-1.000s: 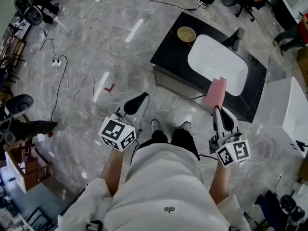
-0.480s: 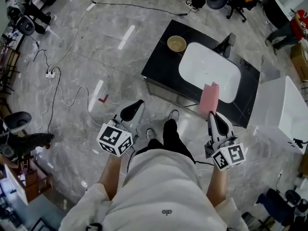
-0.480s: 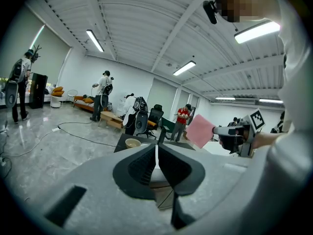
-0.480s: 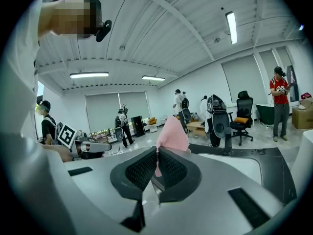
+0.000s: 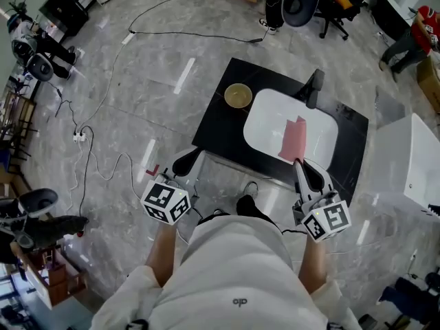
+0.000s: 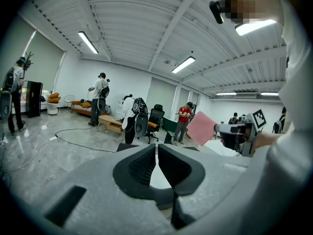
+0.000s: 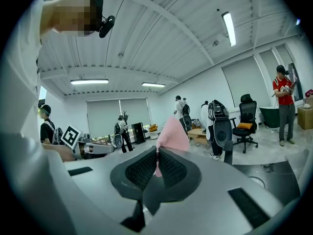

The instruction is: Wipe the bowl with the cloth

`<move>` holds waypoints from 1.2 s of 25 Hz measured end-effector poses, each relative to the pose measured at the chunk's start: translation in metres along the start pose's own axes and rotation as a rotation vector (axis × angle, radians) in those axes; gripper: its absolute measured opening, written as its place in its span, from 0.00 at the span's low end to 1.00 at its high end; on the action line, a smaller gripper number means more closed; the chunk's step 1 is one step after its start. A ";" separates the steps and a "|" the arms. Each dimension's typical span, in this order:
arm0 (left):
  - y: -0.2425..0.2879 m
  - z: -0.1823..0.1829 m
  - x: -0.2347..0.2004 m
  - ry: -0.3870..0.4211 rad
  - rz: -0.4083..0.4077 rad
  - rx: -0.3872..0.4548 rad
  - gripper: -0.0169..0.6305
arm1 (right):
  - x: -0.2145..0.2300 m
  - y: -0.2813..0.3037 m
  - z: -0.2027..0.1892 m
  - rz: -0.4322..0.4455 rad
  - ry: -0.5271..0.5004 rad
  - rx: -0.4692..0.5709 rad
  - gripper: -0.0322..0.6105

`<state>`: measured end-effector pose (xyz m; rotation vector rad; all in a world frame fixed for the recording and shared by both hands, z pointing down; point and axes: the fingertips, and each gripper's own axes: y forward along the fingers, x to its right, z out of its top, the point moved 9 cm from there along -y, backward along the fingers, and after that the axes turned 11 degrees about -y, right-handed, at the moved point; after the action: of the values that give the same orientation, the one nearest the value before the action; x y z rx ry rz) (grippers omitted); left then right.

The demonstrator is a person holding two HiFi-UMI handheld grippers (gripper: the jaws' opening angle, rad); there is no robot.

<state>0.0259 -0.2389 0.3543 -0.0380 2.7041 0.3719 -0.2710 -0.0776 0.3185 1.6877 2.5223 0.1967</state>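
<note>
At the left of the head view, a white power strip lies on the grey floor. Lower centre-left, the left gripper points toward the top of the frame. Its tip is just short of the near-left edge of the black counter. In the left gripper view its 2 jaws stand almost together, with only a thin slit between the pads and nothing in it.

The bowl, round and tan, sits upright on the counter at upper centre. It is just beside the left rim of the white sink, which is set into the counter.

Right of centre, the pink cloth sticks out from the right gripper and shows over the sink basin, apart from the bowl. In the right gripper view the 2 jaws are closed on the cloth's lower edge, and the rest of it stands up above the pads. A dark faucet stands at the sink's far rim. At the right edge of the frame is a white box.
</note>
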 end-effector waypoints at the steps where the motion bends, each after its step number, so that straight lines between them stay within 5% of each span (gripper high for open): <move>1: 0.008 0.002 0.000 0.002 0.006 -0.004 0.07 | 0.008 0.002 0.001 0.003 -0.001 0.002 0.07; 17: 0.088 0.015 -0.014 -0.009 0.087 -0.115 0.07 | 0.081 0.049 -0.009 0.069 0.052 -0.029 0.07; 26: 0.144 0.035 -0.069 -0.022 0.036 -0.200 0.07 | 0.080 0.090 0.007 -0.019 0.063 -0.043 0.08; 30: 0.179 0.037 -0.098 -0.092 0.008 -0.249 0.07 | 0.083 0.112 0.008 -0.083 0.067 -0.042 0.08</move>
<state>0.1156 -0.0587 0.4058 -0.0785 2.5533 0.6933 -0.1996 0.0414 0.3280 1.5837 2.6104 0.3013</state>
